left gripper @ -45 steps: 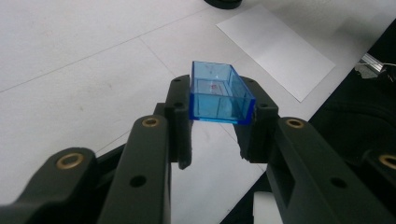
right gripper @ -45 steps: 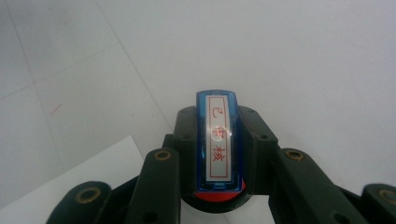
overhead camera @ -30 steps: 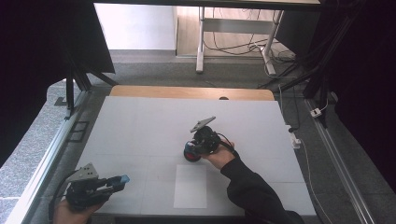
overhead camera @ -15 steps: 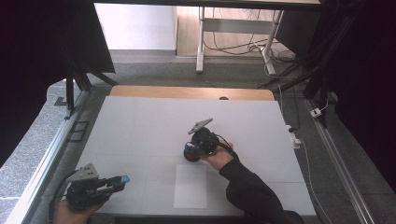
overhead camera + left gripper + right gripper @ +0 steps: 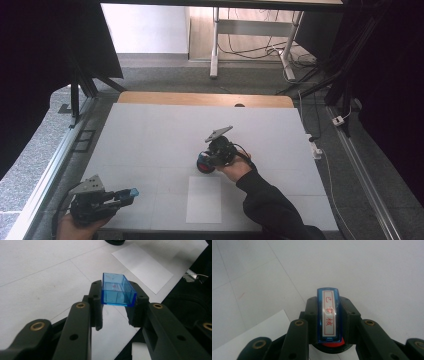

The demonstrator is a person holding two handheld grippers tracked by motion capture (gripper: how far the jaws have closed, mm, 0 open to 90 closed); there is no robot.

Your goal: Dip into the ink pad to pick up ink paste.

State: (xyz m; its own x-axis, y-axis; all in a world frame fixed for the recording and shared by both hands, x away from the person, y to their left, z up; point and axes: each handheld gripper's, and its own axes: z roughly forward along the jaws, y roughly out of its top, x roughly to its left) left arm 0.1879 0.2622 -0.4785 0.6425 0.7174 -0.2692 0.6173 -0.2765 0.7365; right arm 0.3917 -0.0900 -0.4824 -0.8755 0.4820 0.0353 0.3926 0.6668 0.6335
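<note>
My left gripper (image 5: 129, 193) hovers over the table's near left corner, shut on a clear blue rectangular cap (image 5: 133, 191). In the left gripper view the cap (image 5: 116, 289) sits crosswise between the jaws of the left gripper (image 5: 116, 296), its open side facing the camera. My right gripper (image 5: 204, 163) is at the table's middle, pointing down and left, just beyond a white paper sheet (image 5: 204, 199). It is shut on a blue stamp (image 5: 328, 315) with a white label bearing red characters and a red base; the right gripper (image 5: 329, 305) clamps its sides.
The white table top (image 5: 150, 135) has a wooden strip (image 5: 200, 98) along its far edge. A metal rail (image 5: 50, 165) runs along the left side. Cables and a plug (image 5: 315, 145) lie off the right edge. The paper (image 5: 142, 266) lies near the front edge.
</note>
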